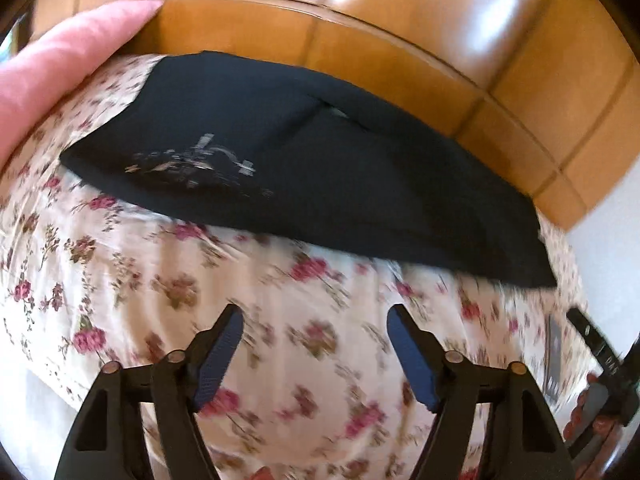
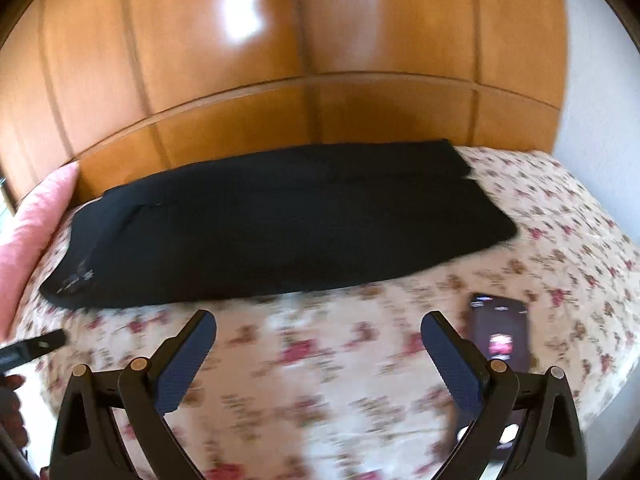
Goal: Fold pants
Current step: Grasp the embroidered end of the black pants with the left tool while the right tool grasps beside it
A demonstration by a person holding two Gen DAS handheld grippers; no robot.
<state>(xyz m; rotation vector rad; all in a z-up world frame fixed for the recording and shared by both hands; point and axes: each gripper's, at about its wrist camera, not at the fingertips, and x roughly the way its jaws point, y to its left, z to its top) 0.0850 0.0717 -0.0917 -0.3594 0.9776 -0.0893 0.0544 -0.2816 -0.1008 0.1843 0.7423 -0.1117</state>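
Left claw (image 1: 316, 320) stands wide open over bare bedspread, nothing between its blue textured pads (image 1: 224, 354). Right claw (image 2: 318, 324) likewise spread wide and empty, black linkage arms angling in from both sides of its view. Both hang short of the near hem of the garment, apart from it.

Wardrobe (image 2: 224, 92): glossy orange-brown wood panels with dark seams, bright window glare on the lacquer. It runs directly behind the far edge of the bed, so no room beyond the cloth on that side.

Bed (image 2: 560, 216): cream cover printed with small red and brown flower sprigs, slightly rumpled, matte. A broad open strip of cover lies between the claws and the garment. Right end of the bed also bare, rounded corner dropping off toward a pale wall.

Pants (image 2: 280, 220): black, soft matte fabric, lying flat as a long band along the far edge of the bed, close against the wardrobe. A pale printed emblem (image 1: 208, 164) sits near their left end, and a slit pocket (image 1: 332, 110) shows in the left view. Right end squared off, well short of the bed's right corner.

Pillow (image 1: 60, 68): pink, plump, at the left end of the bed, touching the wardrobe.

Phone (image 2: 500, 332): dark slab with lit screen, flat on the cover near the front edge, just right of the right claw.
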